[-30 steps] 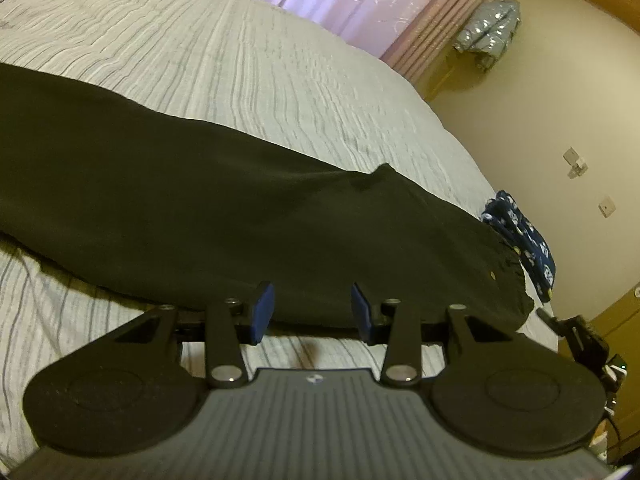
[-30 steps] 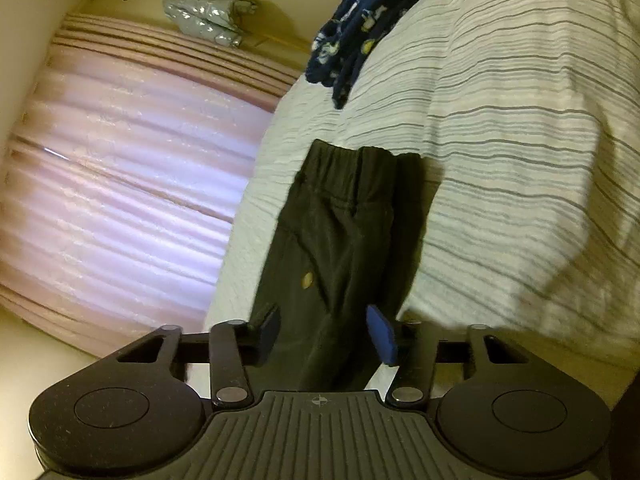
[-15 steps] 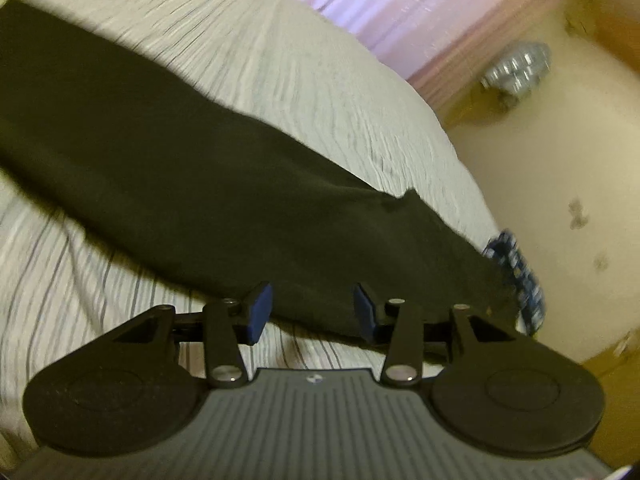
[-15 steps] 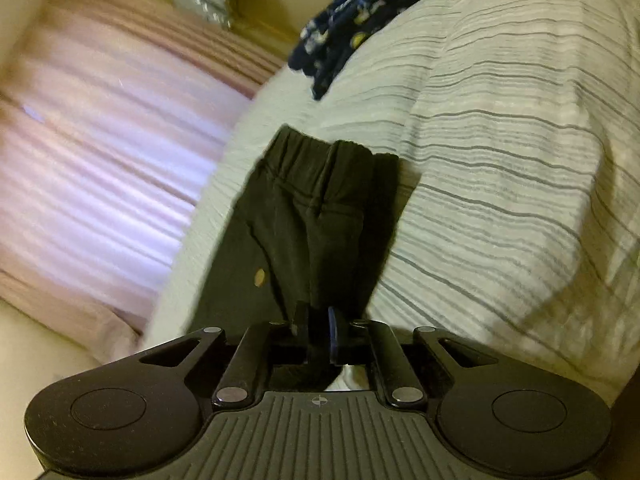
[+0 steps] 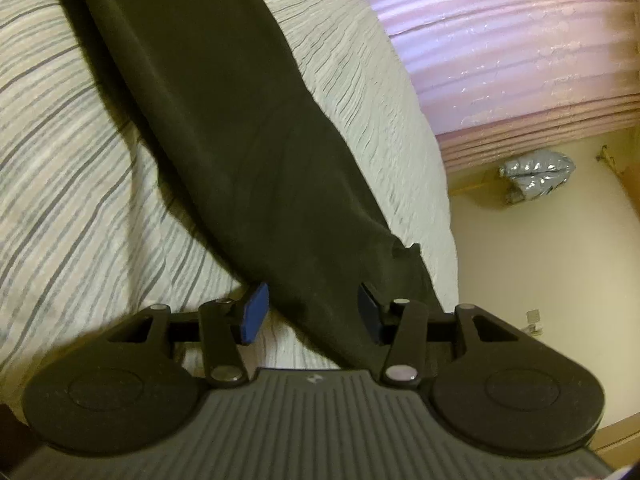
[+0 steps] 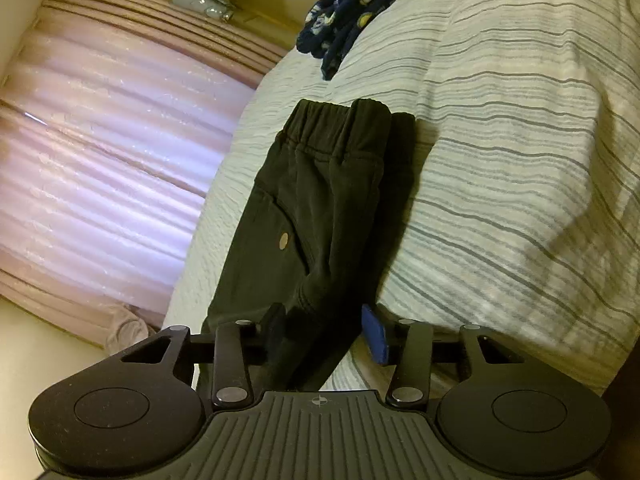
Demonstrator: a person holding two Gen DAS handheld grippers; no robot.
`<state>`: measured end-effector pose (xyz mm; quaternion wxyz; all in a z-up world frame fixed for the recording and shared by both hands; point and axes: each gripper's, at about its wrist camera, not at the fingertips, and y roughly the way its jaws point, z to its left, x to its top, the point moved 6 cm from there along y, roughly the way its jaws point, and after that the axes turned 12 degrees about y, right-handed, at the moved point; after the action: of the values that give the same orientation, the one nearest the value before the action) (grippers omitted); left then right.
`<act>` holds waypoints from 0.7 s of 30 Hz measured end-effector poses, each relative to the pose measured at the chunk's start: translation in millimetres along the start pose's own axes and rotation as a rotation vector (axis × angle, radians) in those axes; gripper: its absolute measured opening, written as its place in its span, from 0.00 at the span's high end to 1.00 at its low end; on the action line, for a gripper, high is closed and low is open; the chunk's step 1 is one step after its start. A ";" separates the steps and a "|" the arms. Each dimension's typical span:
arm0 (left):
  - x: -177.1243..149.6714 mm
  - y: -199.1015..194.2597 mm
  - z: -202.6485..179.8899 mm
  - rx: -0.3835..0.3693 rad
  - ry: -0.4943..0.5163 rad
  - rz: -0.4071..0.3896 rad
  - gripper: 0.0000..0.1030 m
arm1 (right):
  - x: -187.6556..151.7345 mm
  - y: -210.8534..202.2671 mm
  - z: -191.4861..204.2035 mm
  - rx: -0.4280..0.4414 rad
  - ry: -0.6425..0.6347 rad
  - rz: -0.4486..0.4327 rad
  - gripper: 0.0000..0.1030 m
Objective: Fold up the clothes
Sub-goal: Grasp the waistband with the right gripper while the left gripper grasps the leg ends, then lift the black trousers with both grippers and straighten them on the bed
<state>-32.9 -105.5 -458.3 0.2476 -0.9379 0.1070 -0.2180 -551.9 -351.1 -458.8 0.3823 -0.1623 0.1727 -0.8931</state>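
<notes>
- The left gripper [image 5: 310,312] is seen with its jaws spread wide, the blue pads [image 5: 253,314] standing either side of the dark trousers [image 5: 224,128]; no grip on the cloth is shown.
- The trouser leg is laid as a long dark band running from between those pads away to the upper left across the striped bedspread [image 5: 72,200].
- The right gripper [image 6: 326,334] is likewise spread apart, with a raised fold of the trousers [image 6: 320,208] sitting between the fingers; whether the left pad touches the cloth cannot be told.
- In the right wrist view the elastic waistband [image 6: 332,128] is found at the far end of the garment, and a small pale button [image 6: 284,239] is set on the hip.
- The trousers are folded lengthwise and rest flat on the bedspread [image 6: 520,140].
- A navy patterned garment [image 6: 352,8] is heaped on the bed beyond the waistband, well apart from it.
- A pink pleated curtain [image 5: 500,40] is hung beyond the bed, and a crumpled silver foil balloon [image 5: 536,172] is seen by the cream wall.
</notes>
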 end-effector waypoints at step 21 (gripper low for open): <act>5.5 3.7 -9.8 0.045 0.192 -0.031 0.96 | 13.2 19.5 15.1 -0.003 -0.041 0.018 0.77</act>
<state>-33.0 -114.4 -450.6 0.2537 -0.9085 0.1108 -0.3131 -541.9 -376.3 -451.7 0.3936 -0.1794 0.1679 -0.8858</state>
